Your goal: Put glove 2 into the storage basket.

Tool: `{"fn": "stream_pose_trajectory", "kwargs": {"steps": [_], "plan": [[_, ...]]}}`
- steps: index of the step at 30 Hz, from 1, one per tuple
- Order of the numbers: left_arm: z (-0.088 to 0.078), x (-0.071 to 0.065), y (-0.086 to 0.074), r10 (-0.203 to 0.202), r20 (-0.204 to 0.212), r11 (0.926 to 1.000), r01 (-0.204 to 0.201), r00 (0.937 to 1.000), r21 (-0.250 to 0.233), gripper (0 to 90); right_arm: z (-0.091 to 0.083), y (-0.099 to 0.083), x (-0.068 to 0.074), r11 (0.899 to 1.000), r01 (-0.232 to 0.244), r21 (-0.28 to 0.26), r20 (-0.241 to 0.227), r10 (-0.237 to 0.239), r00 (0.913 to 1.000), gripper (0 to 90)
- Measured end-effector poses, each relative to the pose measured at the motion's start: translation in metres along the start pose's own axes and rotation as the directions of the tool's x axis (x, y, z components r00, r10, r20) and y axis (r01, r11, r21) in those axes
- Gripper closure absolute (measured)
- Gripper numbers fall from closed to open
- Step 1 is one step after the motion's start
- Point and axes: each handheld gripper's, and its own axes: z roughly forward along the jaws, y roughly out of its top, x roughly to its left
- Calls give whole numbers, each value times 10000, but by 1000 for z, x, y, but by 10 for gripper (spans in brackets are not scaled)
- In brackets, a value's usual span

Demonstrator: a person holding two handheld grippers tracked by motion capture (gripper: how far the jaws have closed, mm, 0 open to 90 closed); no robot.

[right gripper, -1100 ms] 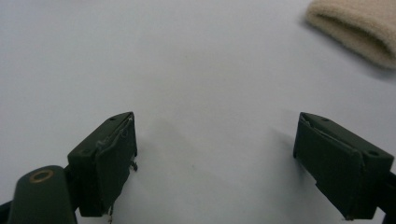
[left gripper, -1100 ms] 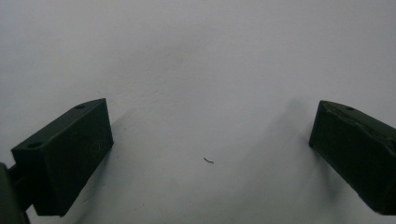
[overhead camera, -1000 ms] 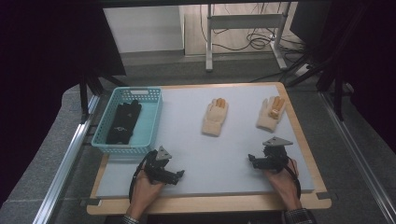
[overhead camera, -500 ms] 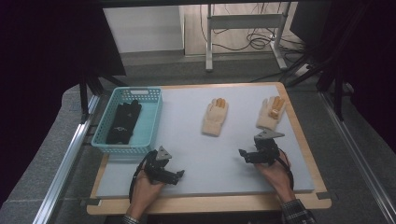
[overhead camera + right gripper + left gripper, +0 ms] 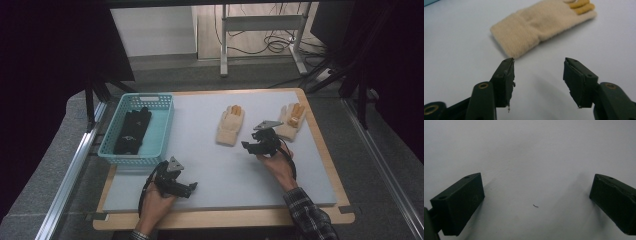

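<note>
The cream knitted glove with orange fingertips that I am working toward lies flat on the pale grey desk, a little past the middle. In the high view its long axis runs almost straight away from me: the ribbed cuff is at the near end and the fingers point to the far edge, leaning slightly right. In the right gripper view the cuff is the nearest part and the fingers run off toward the upper right.

My right claw is just beside that cuff, on its right, and not touching it. Its jaws have just been closing and now stand half spread, with nothing between them but bare desk.

A second cream glove with orange fingertips lies just past the right hand, near the right edge, with its fingers also pointing away.

My left claw rests low near the front edge, well apart from both gloves. Its jaws are spread wide over the empty surface.

At the far left stands a turquoise plastic basket holding dark gloves.
</note>
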Motion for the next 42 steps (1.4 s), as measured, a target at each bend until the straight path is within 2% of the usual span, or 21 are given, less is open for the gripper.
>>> {"fn": "stream_pose_trajectory", "kwargs": {"steps": [3,7,10,16,21,28,31,33,34,35,38,39,42], "plan": [[0,0,0,21,5,10000,-21,10000,-12,0,9,6,-3,9999,138,26,15,-138,9999,473],[0,0,0,19,9,10000,-19,10000,17,0,19,15,-9,9998,203,17,80,-203,9998,467],[0,0,0,17,10,10000,-17,10000,14,0,27,27,-12,9999,136,-12,-98,-136,9999,386],[0,1,0,54,9,10000,-54,10000,49,0,45,47,-13,9999,25,-142,93,-24,10000,268],[0,0,0,36,7,10000,-36,10000,34,0,64,56,-14,9999,-85,-99,86,85,9999,243],[0,0,0,17,19,10000,-17,10000,13,0,88,67,-13,10000,-5,43,220,4,9998,242],[0,0,0,17,13,10000,-17,10000,7,0,99,66,-12,9993,235,288,375,-245,9990,230],[0,0,0,16,12,10000,-16,10000,4,0,108,63,-11,9944,748,748,666,-798,9946,226],[0,0,0,21,10,10000,-21,10000,3,0,112,61,-11,9907,1021,899,773,-1091,9910,229],[0,1,0,65,8,10000,-65,10000,4,0,112,60,-13,9934,872,751,691,-924,9933,266],[0,1,0,64,10,10000,-64,10000,6,0,111,59,-17,9965,220,812,329,-247,9992,410],[0,1,0,62,9,10000,-62,10000,6,0,109,60,-16,9958,275,873,356,-307,9989,477],[0,1,0,61,9,10000,-61,10000,6,0,106,61,-15,9949,187,994,399,-228,9989,544]]}}
